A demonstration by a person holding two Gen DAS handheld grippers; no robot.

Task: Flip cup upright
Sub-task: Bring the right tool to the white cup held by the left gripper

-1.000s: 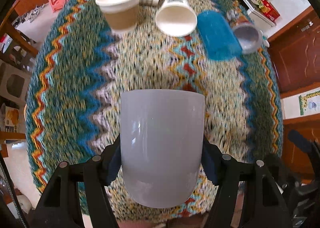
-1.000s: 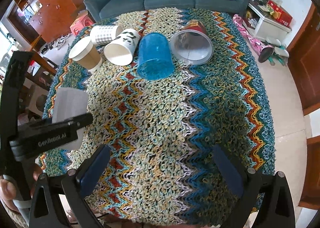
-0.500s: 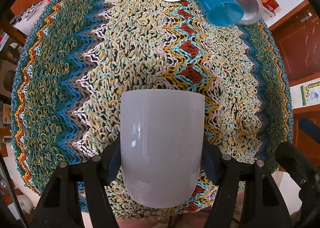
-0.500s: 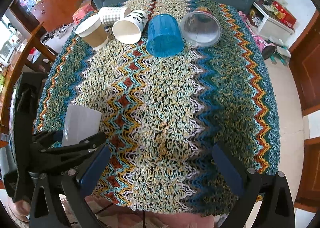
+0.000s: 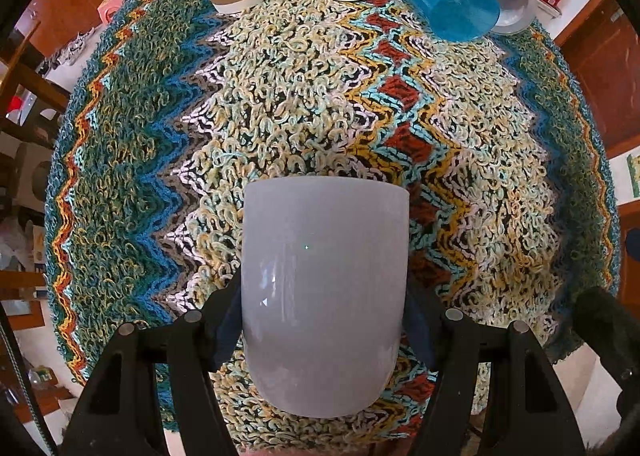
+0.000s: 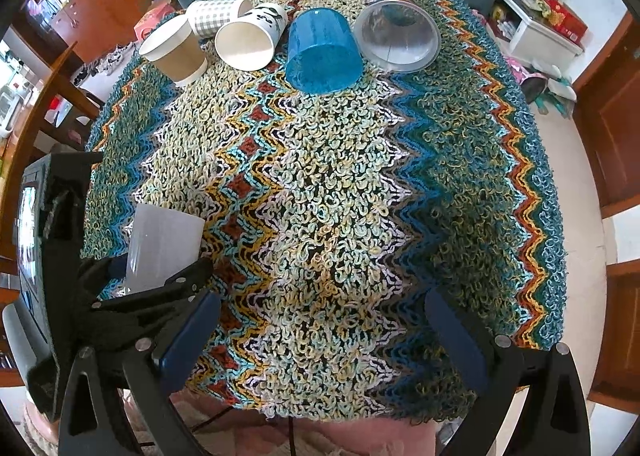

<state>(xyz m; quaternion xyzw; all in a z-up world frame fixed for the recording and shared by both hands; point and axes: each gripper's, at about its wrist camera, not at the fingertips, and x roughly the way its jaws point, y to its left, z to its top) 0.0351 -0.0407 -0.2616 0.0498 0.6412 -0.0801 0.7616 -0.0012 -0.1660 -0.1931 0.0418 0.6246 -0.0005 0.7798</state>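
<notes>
Five cups crowd the far edge of the tabletop point(image 6: 460, 175), which is covered in a zigzag knit: a brown paper cup point(image 6: 176, 53) standing upright toward the far left corner, then a checked cup point(image 6: 212, 15), a white paper cup point(image 6: 250, 39), a blue tumbler point(image 6: 324, 53) and a clear cup point(image 6: 398, 37), all on their sides, close together. From that row to the near edge the middle and the right side lie bare.

At the near left edge the left gripper point(image 5: 324, 308) clamps the white cup point(image 5: 324, 288) between its fingers, which press against its side walls; the rounded base points back at the gripper and the rim points away over the cloth. Whether it touches the cloth I cannot tell.

Near the near edge the right gripper point(image 6: 324, 330) hangs with its jaws spread wide, holding nothing, beside the left one.
</notes>
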